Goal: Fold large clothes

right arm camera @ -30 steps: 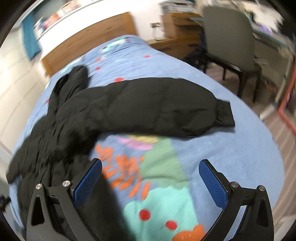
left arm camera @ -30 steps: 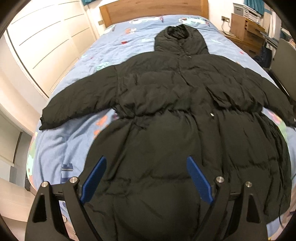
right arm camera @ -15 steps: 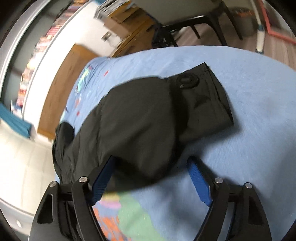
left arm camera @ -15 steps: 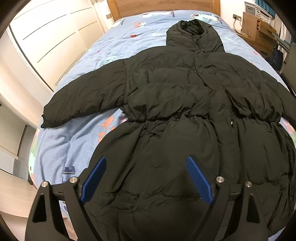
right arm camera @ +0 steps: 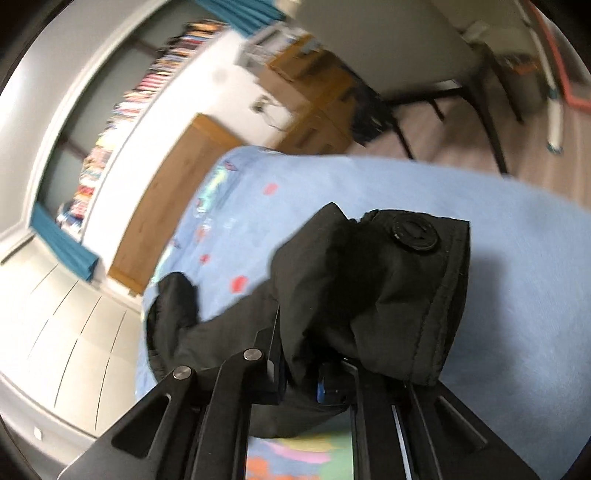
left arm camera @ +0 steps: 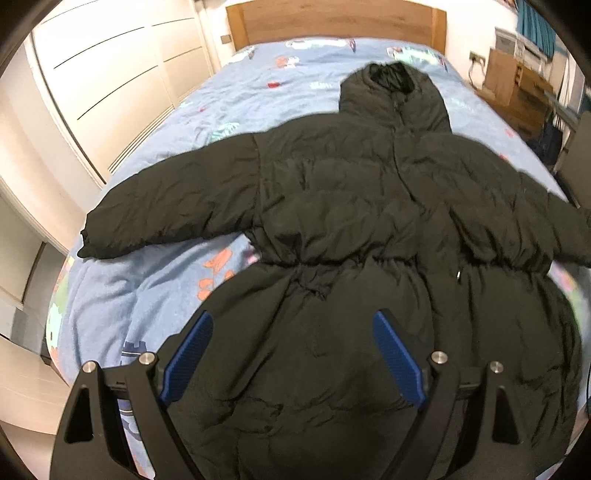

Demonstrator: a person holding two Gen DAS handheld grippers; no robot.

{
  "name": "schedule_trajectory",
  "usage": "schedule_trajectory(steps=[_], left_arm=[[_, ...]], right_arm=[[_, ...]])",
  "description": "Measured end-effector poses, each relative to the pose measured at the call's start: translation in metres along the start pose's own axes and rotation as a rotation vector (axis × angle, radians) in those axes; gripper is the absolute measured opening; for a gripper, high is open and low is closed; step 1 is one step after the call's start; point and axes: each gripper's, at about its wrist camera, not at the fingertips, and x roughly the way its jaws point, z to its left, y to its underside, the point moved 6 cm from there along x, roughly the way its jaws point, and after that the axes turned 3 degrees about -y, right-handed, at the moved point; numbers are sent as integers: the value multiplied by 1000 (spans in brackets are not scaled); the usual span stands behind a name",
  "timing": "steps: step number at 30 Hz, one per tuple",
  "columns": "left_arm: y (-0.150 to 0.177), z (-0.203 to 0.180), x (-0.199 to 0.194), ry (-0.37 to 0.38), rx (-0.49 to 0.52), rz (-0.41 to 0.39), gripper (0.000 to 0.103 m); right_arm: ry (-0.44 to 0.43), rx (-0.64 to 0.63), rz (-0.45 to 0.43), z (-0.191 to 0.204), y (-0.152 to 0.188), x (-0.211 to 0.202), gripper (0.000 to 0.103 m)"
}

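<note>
Your left gripper (left arm camera: 291,354) sits at the bottom centre of the left wrist view, its two blue-padded fingers (left arm camera: 397,363) spread wide apart. Nothing is pinched between them; they hang over the lower skirt of the black puffer coat (left arm camera: 351,229) and grip nothing.

The coat lies flat and spread out on the bed (left arm camera: 155,288), which has a light blue patterned cover. It fills the middle of that view: the hood (left arm camera: 393,96) points toward the wooden headboard (left arm camera: 332,18) at the top, one sleeve (left arm camera: 173,206) stretches out to the left edge of the bed, and the gathered waist crosses the centre. The other sleeve runs off toward the right edge of the frame. White wardrobe doors (left arm camera: 110,81) fill the upper left.

In the right wrist view, your right gripper (right arm camera: 301,376) comes up from the bottom centre, and its jaws have closed tightly on the coat's right sleeve. Black fabric bunches between the two arms, hiding most of the blue pads. The sleeve cuff (right arm camera: 417,295), with a round black button (right arm camera: 415,233) on it, stands just above and right of the jaws, raised off the blue cover. The hood shows as a dark lump at the left of centre. A chair (right arm camera: 424,55) and wooden furniture are blurred in the upper right.
</note>
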Motion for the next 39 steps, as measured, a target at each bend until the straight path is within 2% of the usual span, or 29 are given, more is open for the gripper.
schedule_trajectory(steps=[3,8,12,16,24,30,34,37,39], left_arm=[[-5,13,-8,15,-39,-31,89],[-6,48,-19,4,-87,-75,89],[-5,80,-25,-13,-123,-100,89],[0,111,-25,-24,-153,-112,89],[13,162,-9,-5,-239,-99,89],[24,190,8,2,-270,-67,89],[31,209,14,0,-293,-49,89],[34,221,13,-6,-308,-50,89],[36,228,7,-28,-313,-71,89]], right_arm=[[-59,-91,-7,53,-5,-5,11],[-149,-232,28,144,15,-5,11],[-174,-346,88,206,49,10,11],[-164,-435,166,251,102,35,11],[-72,-597,311,285,199,88,11],[18,-697,429,281,265,130,13],[100,-745,476,272,294,143,19],[107,-721,502,269,303,147,41],[90,-726,513,277,308,143,61]])
